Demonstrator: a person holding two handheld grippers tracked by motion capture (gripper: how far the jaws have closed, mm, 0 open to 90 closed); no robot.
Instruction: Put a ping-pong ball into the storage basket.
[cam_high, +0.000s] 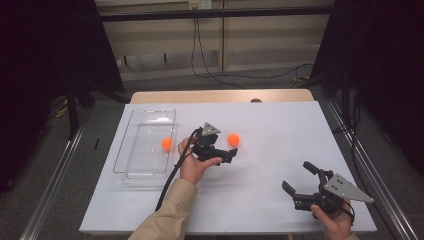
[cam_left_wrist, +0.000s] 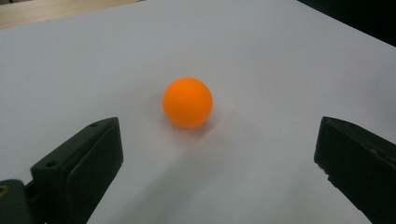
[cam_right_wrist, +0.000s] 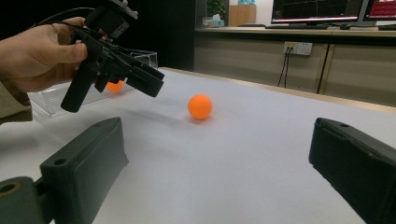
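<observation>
One orange ball (cam_high: 233, 139) lies on the white table top (cam_high: 270, 125); a second orange ball (cam_high: 166, 144) rests inside a clear plastic tray (cam_high: 135, 167) at the left. A hand holds my left gripper (cam_high: 226, 147) open just left of the loose ball. In the left gripper view that ball (cam_left_wrist: 187, 102) lies a short way ahead, between the lines of the spread jaws and untouched. My right gripper (cam_high: 298, 176) is open near the front right corner, holding nothing. In the right gripper view the loose ball (cam_right_wrist: 200, 107) and the left gripper (cam_right_wrist: 119, 81) lie farther off.
A wooden strip (cam_high: 220, 96) borders the table's far edge. Dark curtains (cam_high: 50, 45) hang on both sides, and cables (cam_high: 200, 55) run down the back wall. Metal rails (cam_high: 55, 175) flank the table. Bare white surface spreads between the two grippers.
</observation>
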